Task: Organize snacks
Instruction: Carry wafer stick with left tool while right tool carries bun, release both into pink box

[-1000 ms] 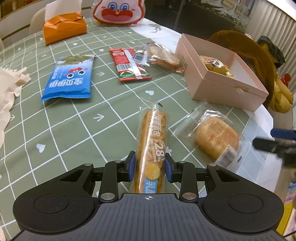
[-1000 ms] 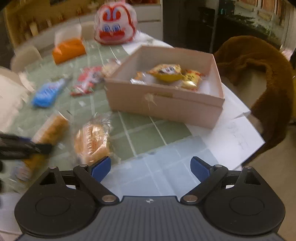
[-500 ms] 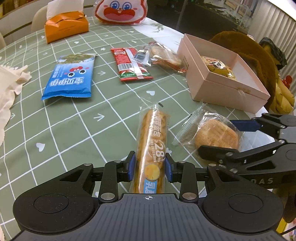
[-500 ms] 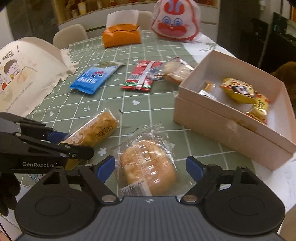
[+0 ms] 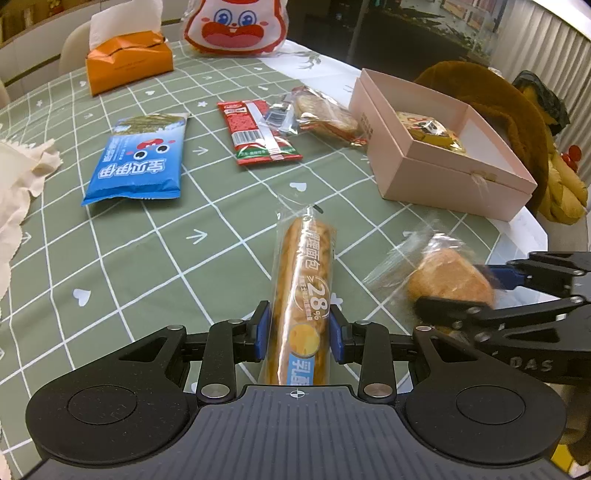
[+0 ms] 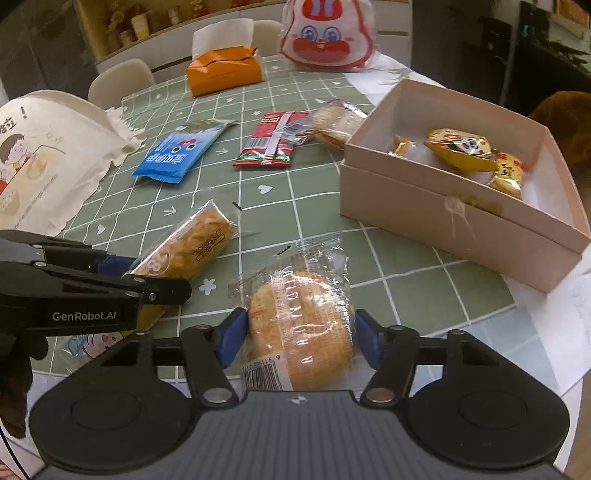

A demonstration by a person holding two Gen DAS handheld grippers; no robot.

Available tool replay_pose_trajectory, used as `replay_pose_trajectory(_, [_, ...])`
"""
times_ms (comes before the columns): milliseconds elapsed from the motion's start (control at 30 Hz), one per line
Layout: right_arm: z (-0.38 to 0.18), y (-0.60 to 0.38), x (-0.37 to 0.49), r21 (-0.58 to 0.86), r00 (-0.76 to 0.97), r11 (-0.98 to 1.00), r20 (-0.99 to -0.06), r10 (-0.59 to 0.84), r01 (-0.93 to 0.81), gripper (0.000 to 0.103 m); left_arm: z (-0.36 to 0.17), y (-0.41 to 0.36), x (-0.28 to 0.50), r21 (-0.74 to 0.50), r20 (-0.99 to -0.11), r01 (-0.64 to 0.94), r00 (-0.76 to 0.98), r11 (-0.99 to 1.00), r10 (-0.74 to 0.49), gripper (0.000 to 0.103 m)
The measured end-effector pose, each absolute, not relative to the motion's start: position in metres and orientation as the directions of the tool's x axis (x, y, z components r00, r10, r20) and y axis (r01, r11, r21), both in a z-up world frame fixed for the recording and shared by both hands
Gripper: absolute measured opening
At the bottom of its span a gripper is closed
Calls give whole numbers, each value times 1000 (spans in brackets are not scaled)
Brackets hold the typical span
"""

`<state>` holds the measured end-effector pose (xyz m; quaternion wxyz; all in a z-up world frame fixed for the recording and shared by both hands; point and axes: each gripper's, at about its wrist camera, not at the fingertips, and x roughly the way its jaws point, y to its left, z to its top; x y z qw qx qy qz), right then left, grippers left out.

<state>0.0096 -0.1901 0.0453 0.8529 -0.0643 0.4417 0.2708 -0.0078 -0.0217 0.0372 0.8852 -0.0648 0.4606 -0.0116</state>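
My left gripper is shut on a long wrapped bread stick, which also shows in the right wrist view. My right gripper has closed around a round wrapped bun, its pads touching the wrapper; the bun also shows in the left wrist view. A pink open box with several yellow snack packs stands to the right, also seen in the left wrist view.
On the green checked tablecloth lie a blue snack pack, a red pack and a clear cracker pack. An orange tissue box and a rabbit bag stand behind. A cloth bag lies left.
My right gripper swung in from the right to the round bun and closed its fingers onto it. My left gripper has stayed shut on the bread stick.
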Motion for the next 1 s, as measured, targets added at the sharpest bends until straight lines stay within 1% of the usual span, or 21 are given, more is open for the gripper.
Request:
replay_pose_trajectory(100, [53, -205, 1, 118, 492, 863, -780, 387, -491, 52, 37, -26, -8, -103, -813, -39, 579, 994, -62, 37])
replay_pose_trajectory(167, [57, -219, -4, 140, 494, 873, -778, 389, -468, 52, 38, -29, -7, -95, -817, -39, 574, 995, -55, 34])
replay_pose_trajectory(233, [63, -234, -5, 170, 491, 880, -775, 398, -444, 51, 42, -29, -7, -144, -814, -40, 574, 989, -95, 33])
replay_pose_trajectory(333, [91, -255, 1, 224, 527, 880, -729, 437, -420, 51, 79, -36, -7, -211, -731, 15, 661, 977, -168, 32])
replay_pose_trajectory(400, [124, -269, 11, 239, 576, 881, -682, 451, -408, 51, 123, -42, 4, -242, -652, 88, 722, 966, -229, 32])
replay_pose_trajectory(433, [149, -278, 21, 241, 613, 885, -648, 452, -398, 51, 143, -44, 12, -258, -615, 120, 745, 959, -259, 32])
replay_pose_trajectory(500, [191, -291, 38, 225, 679, 901, -596, 429, -371, 51, 188, -50, 39, -291, -536, 192, 779, 937, -326, 33])
replay_pose_trajectory(567, [235, -305, 60, 203, 741, 925, -554, 380, -322, 51, 222, -58, 69, -313, -476, 247, 795, 917, -376, 33])
replay_pose_trajectory(633, [268, -314, 79, 171, 790, 943, -516, 332, -285, 51, 237, -68, 98, -338, -444, 284, 792, 897, -418, 33])
replay_pose_trajectory(733, [289, -323, 97, 137, 832, 967, -493, 254, -214, 51, 223, -85, 137, -386, -425, 297, 783, 873, -454, 33])
replay_pose_trajectory(800, [286, -326, 107, 133, 835, 975, -503, 221, -178, 51, 194, -92, 159, -448, -431, 262, 774, 855, -464, 33])
replay_pose_trajectory(867, [274, -326, 118, 133, 826, 980, -529, 195, -146, 51, 158, -99, 180, -517, -441, 243, 746, 821, -498, 34])
replay_pose_trajectory(900, [266, -324, 122, 131, 818, 982, -544, 186, -136, 51, 137, -104, 194, -531, -466, 245, 716, 811, -521, 35])
replay_pose_trajectory(967, [245, -319, 137, 113, 787, 986, -595, 164, -121, 51, 97, -109, 219, -533, -550, 210, 649, 819, -525, 36])
replay_pose_trajectory(1000, [236, -317, 141, 104, 769, 988, -620, 154, -114, 51, 83, -106, 223, -547, -566, 186, 637, 816, -524, 36])
